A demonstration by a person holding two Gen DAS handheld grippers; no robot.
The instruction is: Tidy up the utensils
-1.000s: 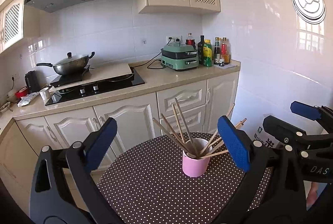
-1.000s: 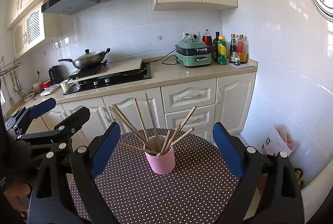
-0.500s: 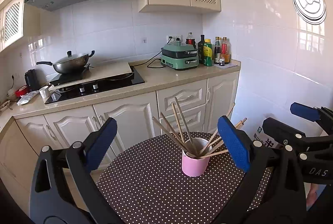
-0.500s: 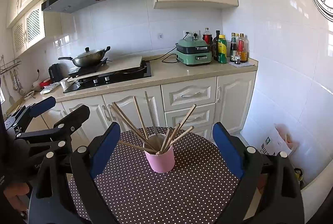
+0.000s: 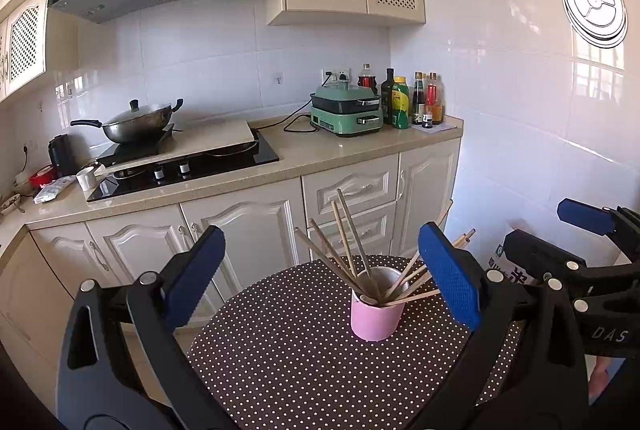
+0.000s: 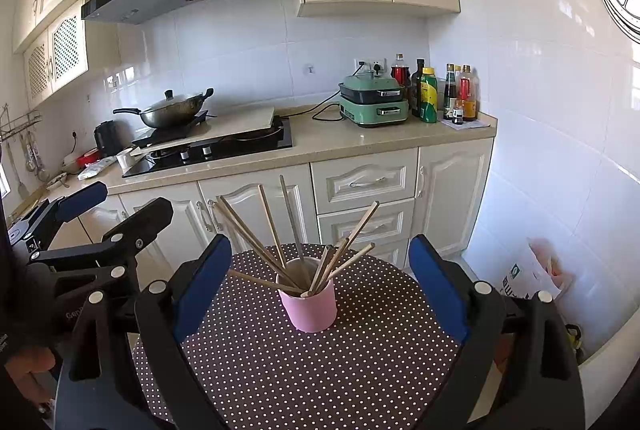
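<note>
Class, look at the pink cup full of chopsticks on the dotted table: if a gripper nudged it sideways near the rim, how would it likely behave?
The pink cup would probably tip rather than slide: it is small, and the chopsticks splay high and wide above its rim. The dotted tablecloth likely adds grip at the base. The sticks look loose, so they would probably shift or spill.

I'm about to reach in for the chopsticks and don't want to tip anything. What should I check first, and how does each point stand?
1. Left hand-held gripper open and empty: ok.
2. Right hand-held gripper open and empty: ok.
3. Pink cup upright on the dotted table: ok.
4. Chopsticks all in the cup, none on the table: ok, though they fan out in all directions.
5. Table around the cup free of other things: ok in both views.
6. Neither gripper touching cup or chopsticks yet: ok.
</note>
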